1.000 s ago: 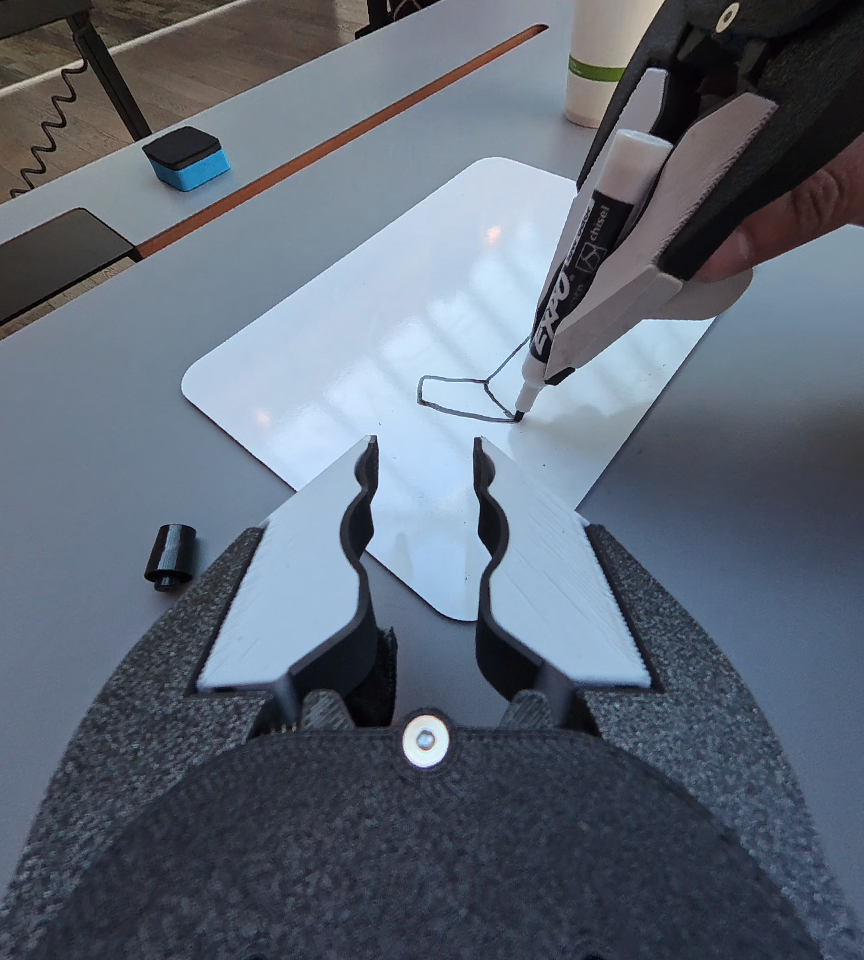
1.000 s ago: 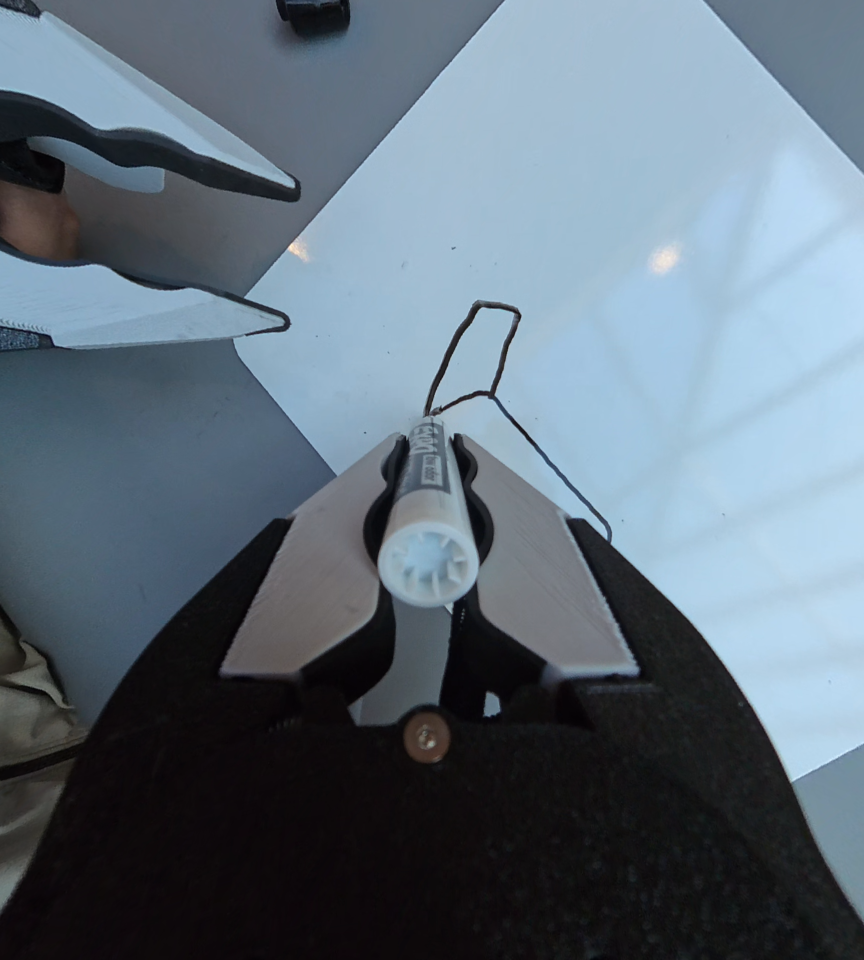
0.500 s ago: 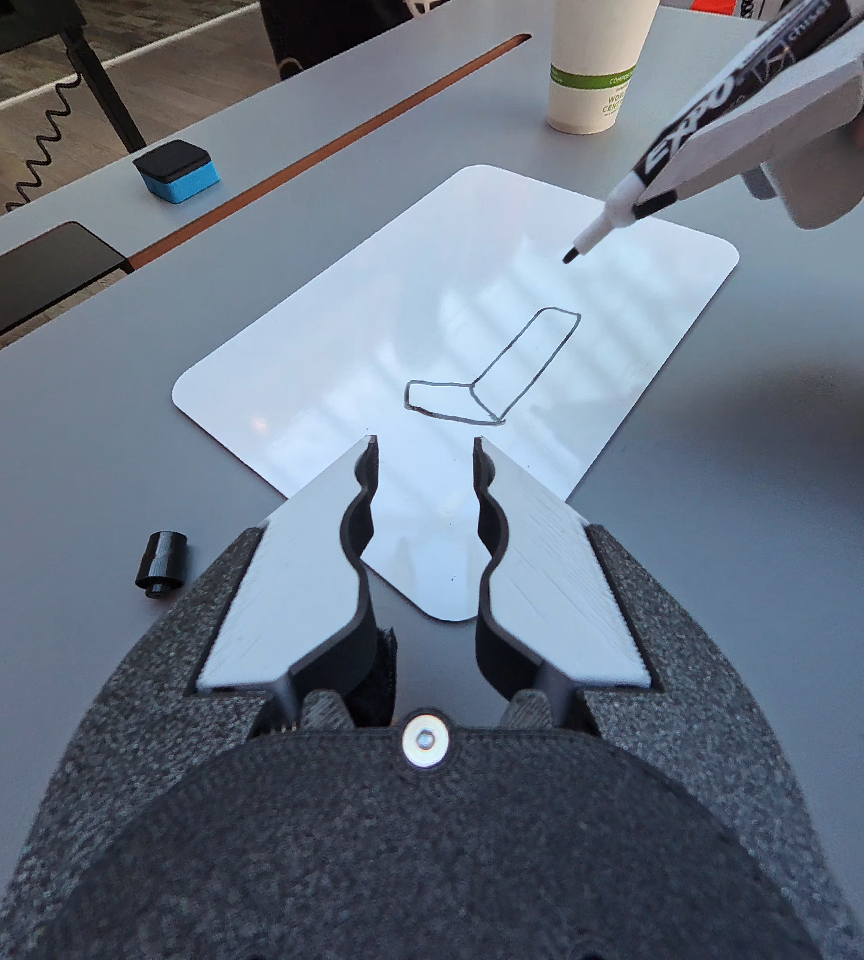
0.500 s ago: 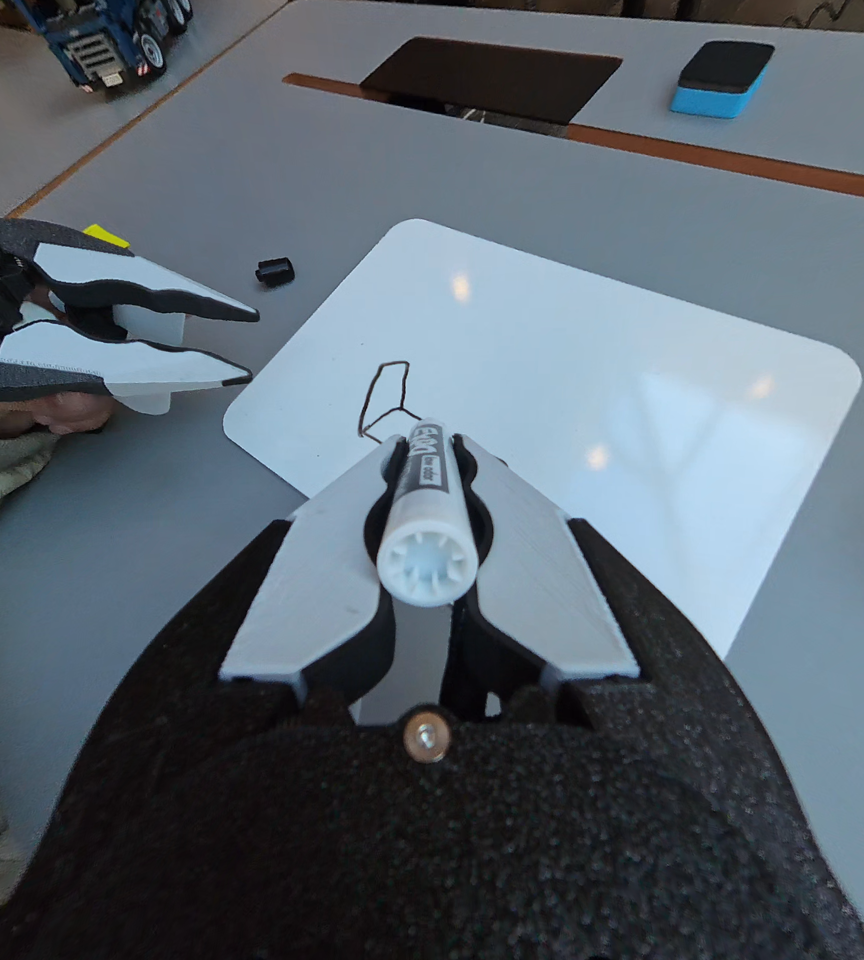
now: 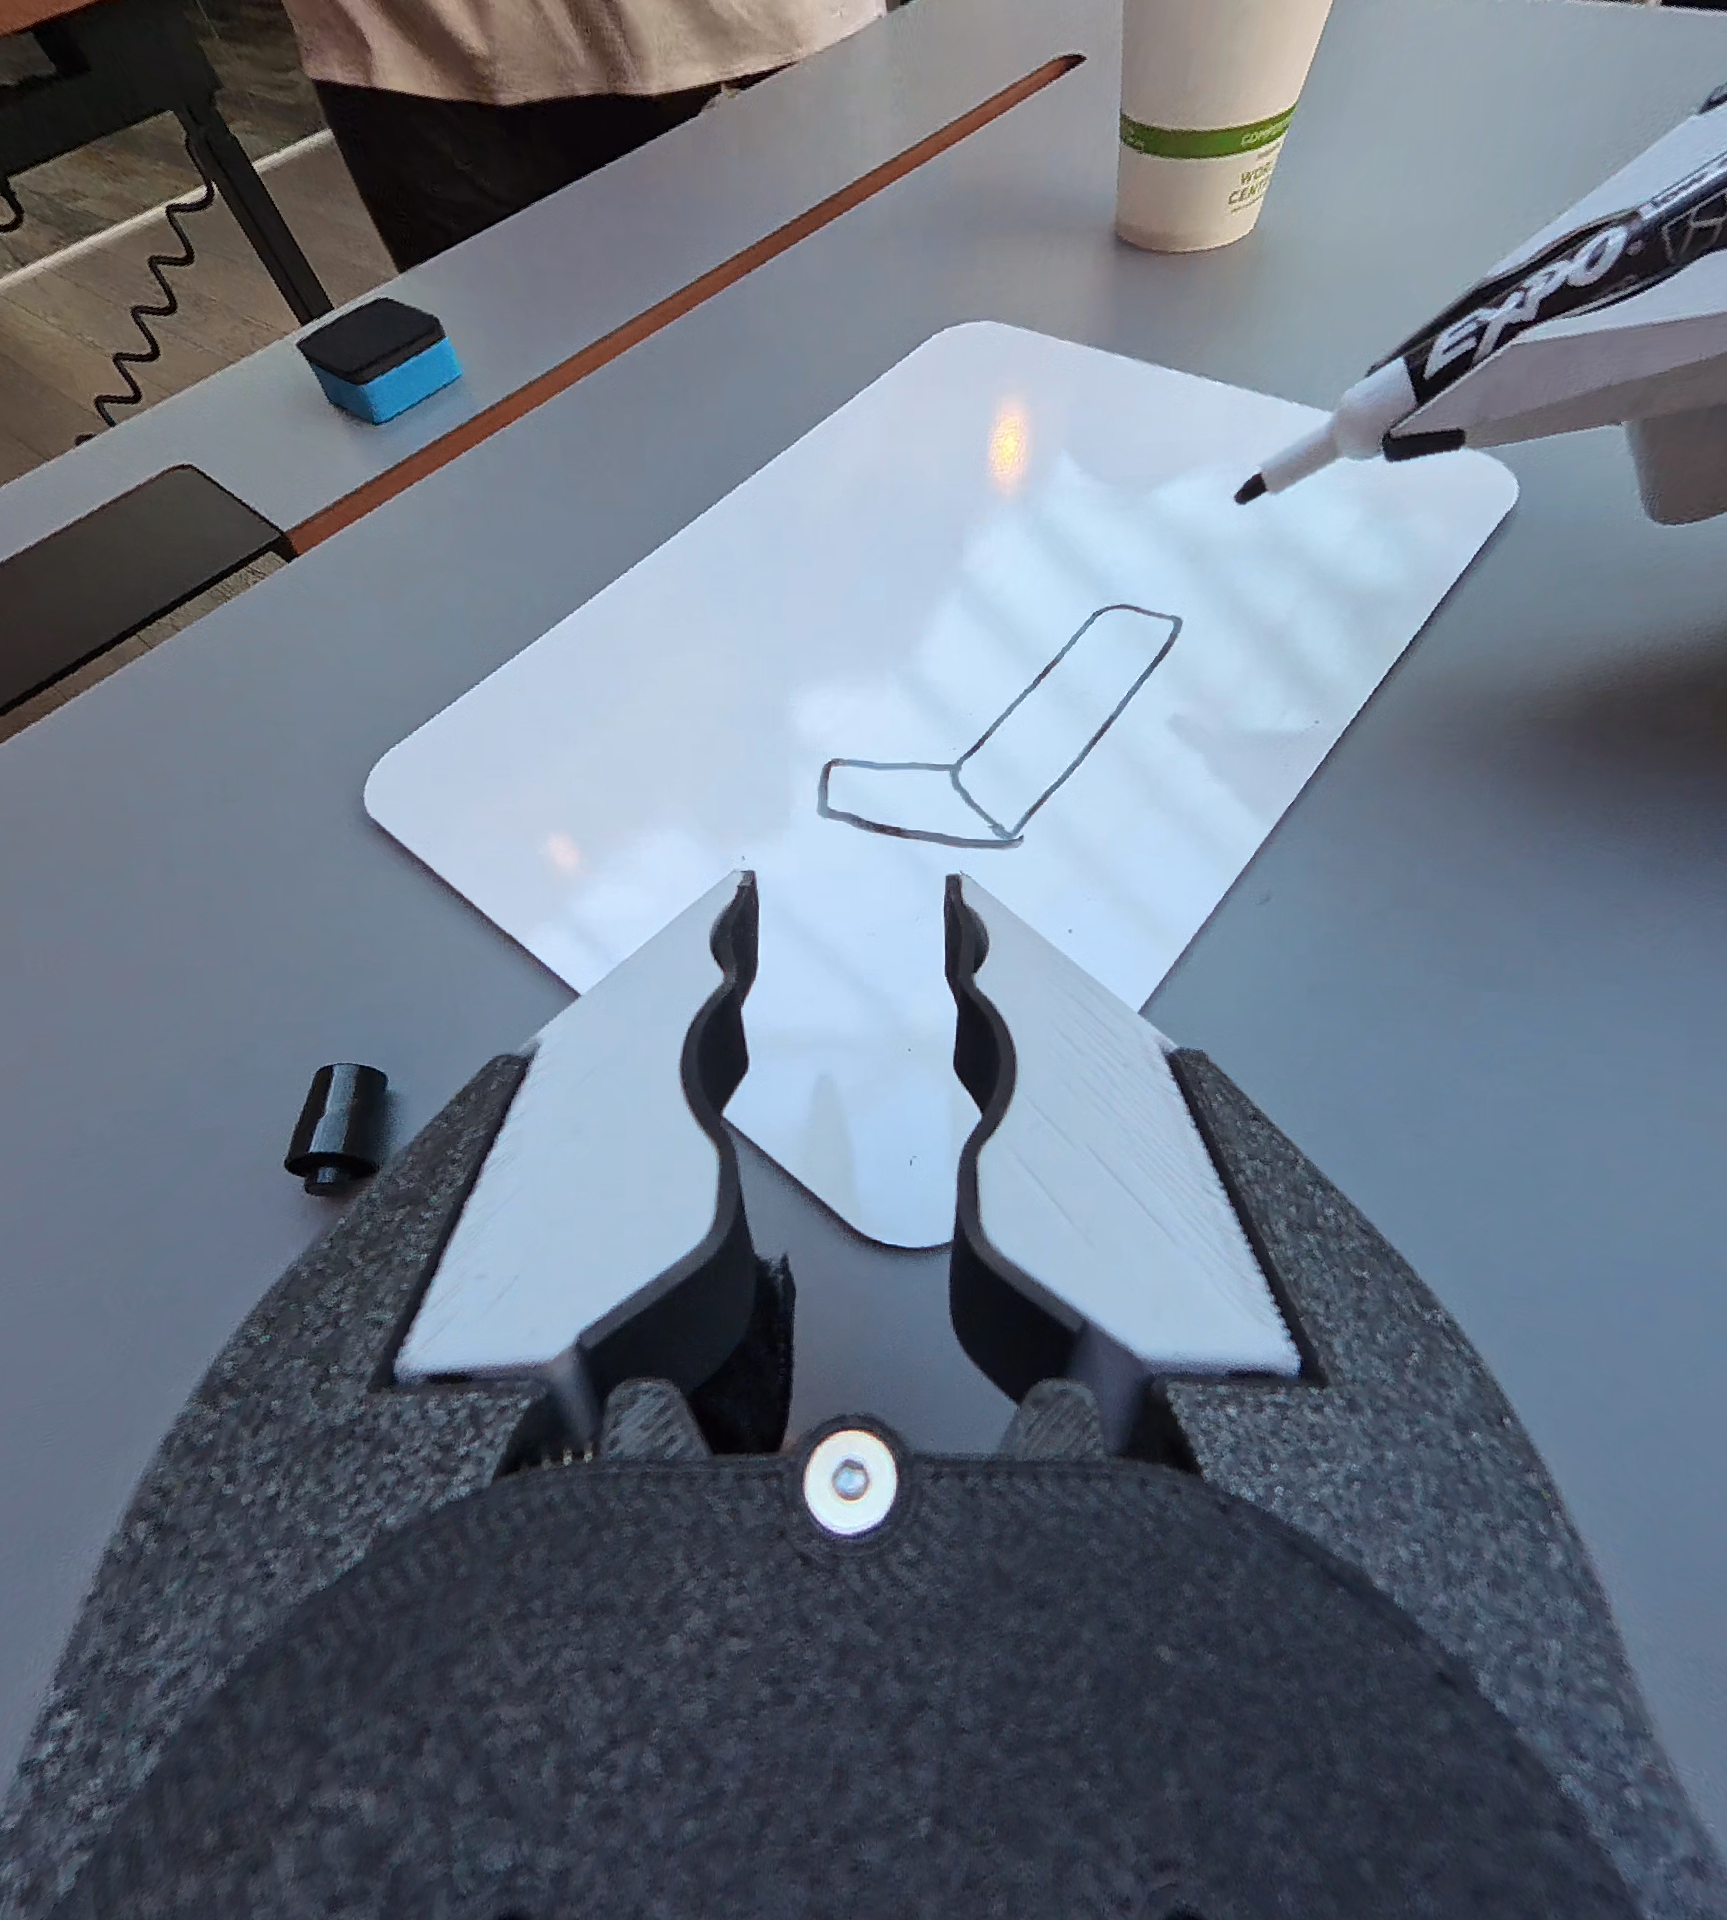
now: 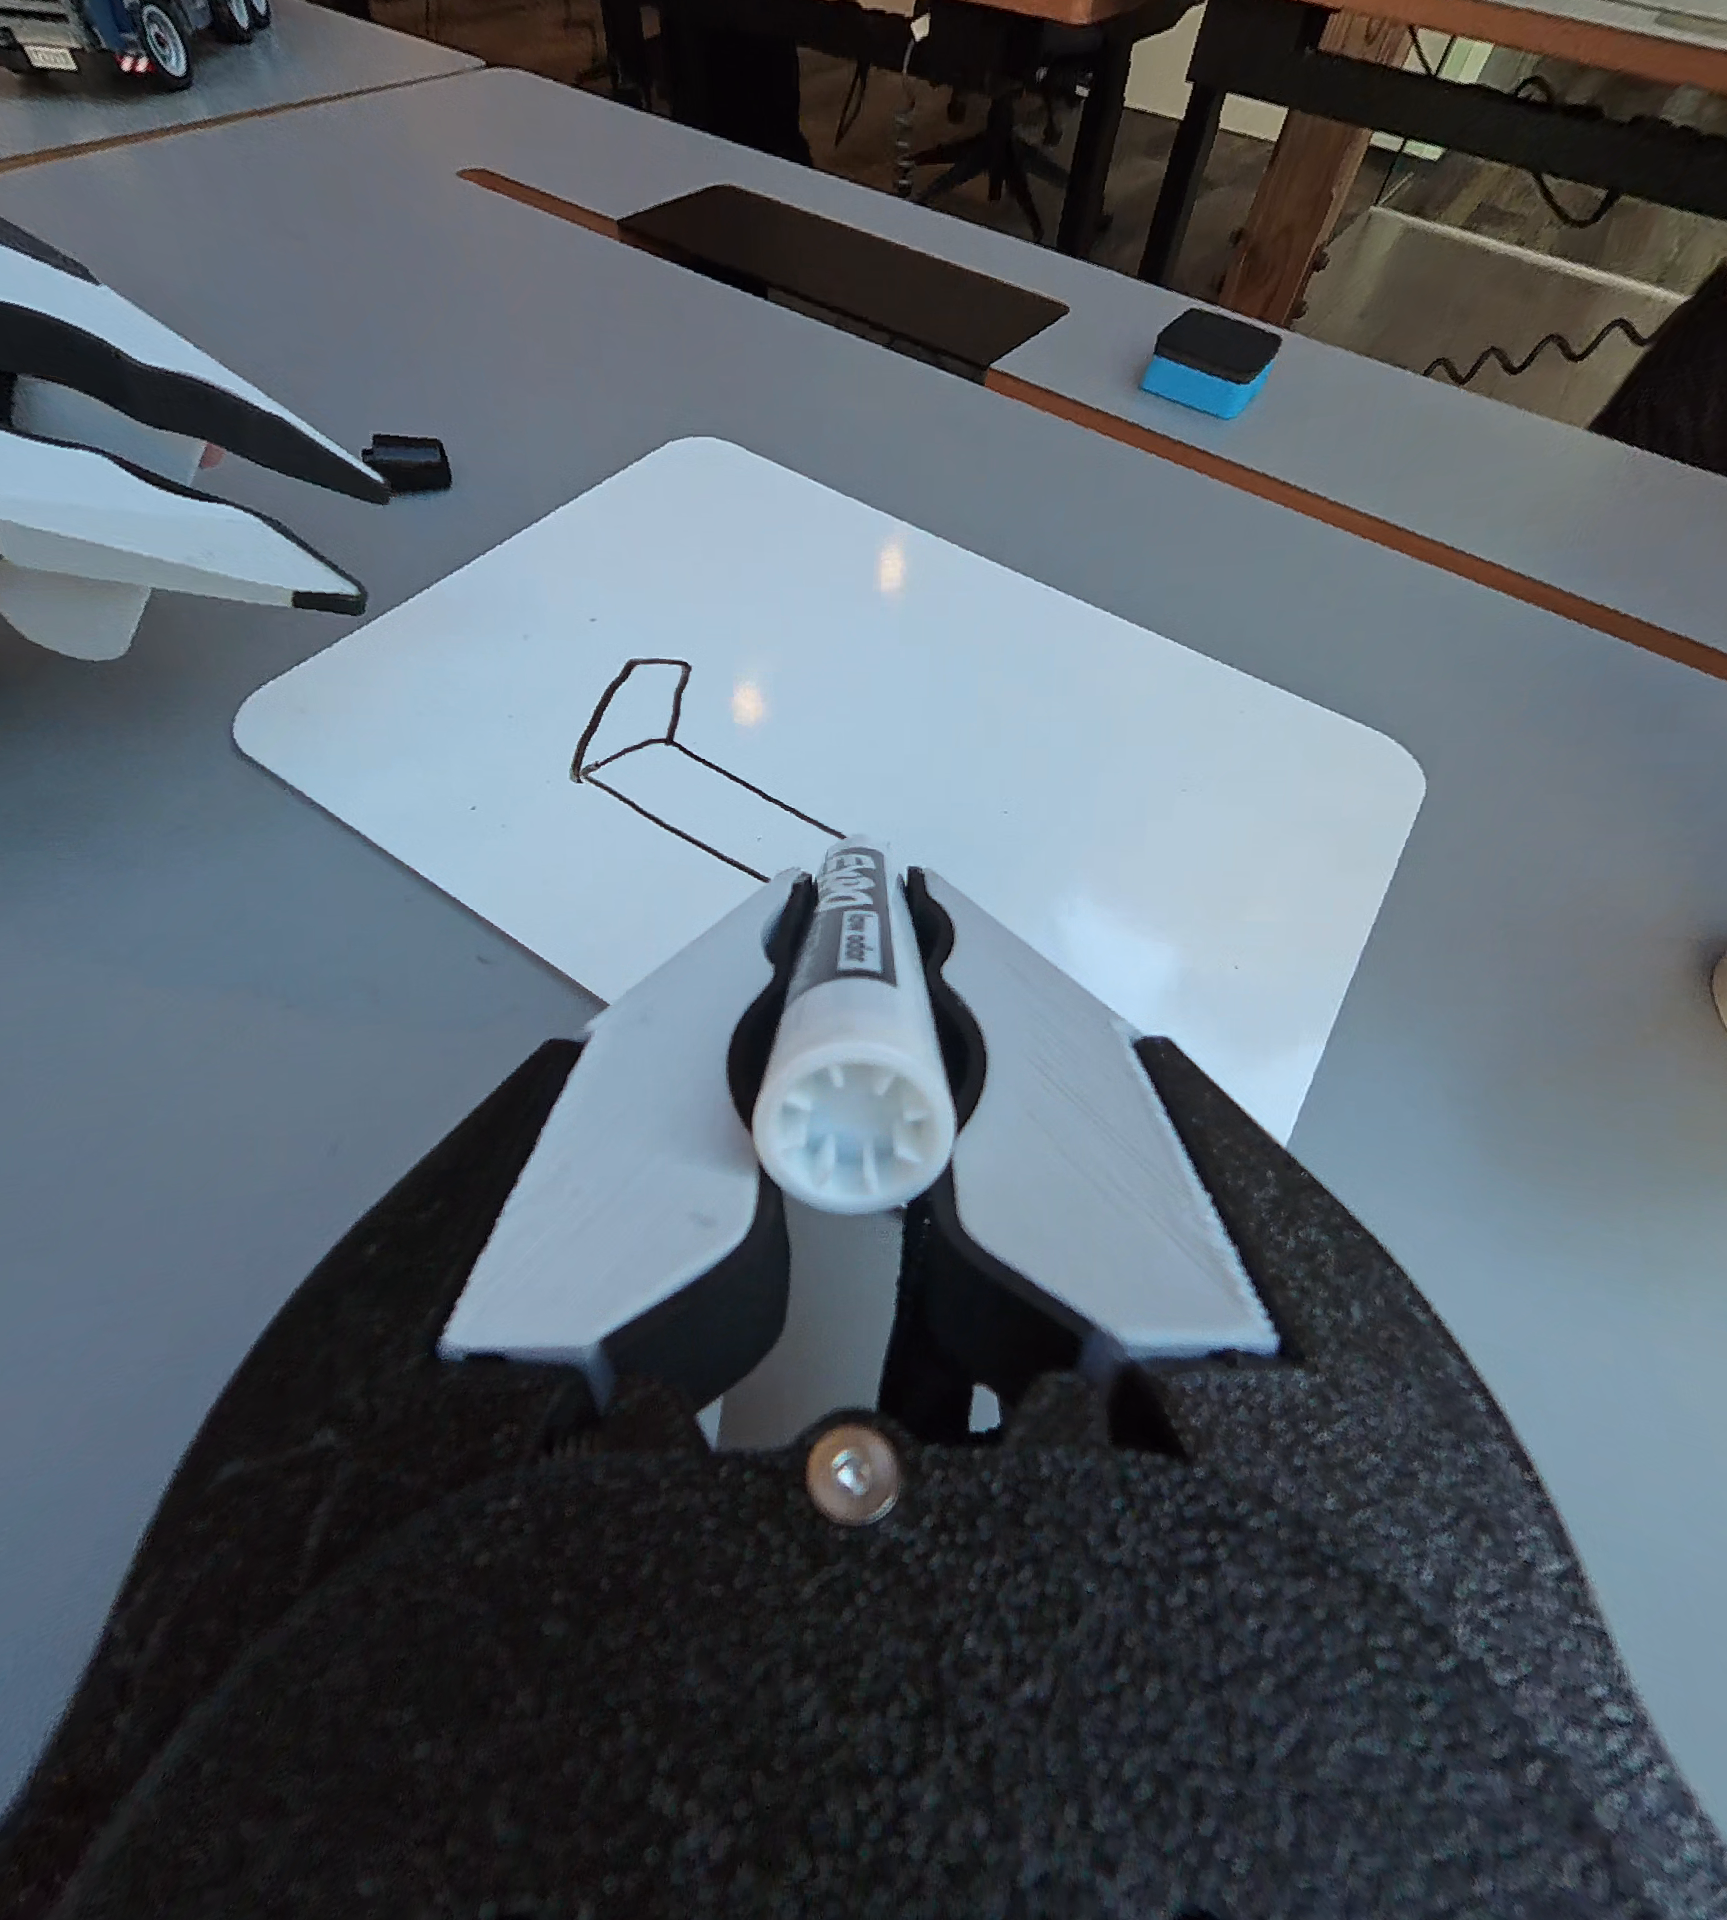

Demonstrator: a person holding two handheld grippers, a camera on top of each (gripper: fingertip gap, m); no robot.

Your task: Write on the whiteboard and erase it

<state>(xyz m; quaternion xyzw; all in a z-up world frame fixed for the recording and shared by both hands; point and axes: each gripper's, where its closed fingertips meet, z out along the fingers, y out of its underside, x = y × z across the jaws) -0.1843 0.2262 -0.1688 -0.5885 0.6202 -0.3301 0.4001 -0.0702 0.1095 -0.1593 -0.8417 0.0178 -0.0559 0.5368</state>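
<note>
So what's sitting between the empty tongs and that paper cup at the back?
In the left wrist view, the whiteboard with a black outline drawing lies between the open left tongs and the paper cup, then bare grey table.

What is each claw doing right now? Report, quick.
Left claw: open, empty, over the whiteboard corner.
Right claw: shut on the dry-erase marker, tip off the board.

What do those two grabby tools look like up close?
Both match. The left tool has two long white fingers with wavy black inner edges and black tips. They fan out of a rounded, speckled dark grey body with one shiny silver screw in the middle. The right tool has the same white fingers, but its body looks blacker. No cables show.
</note>
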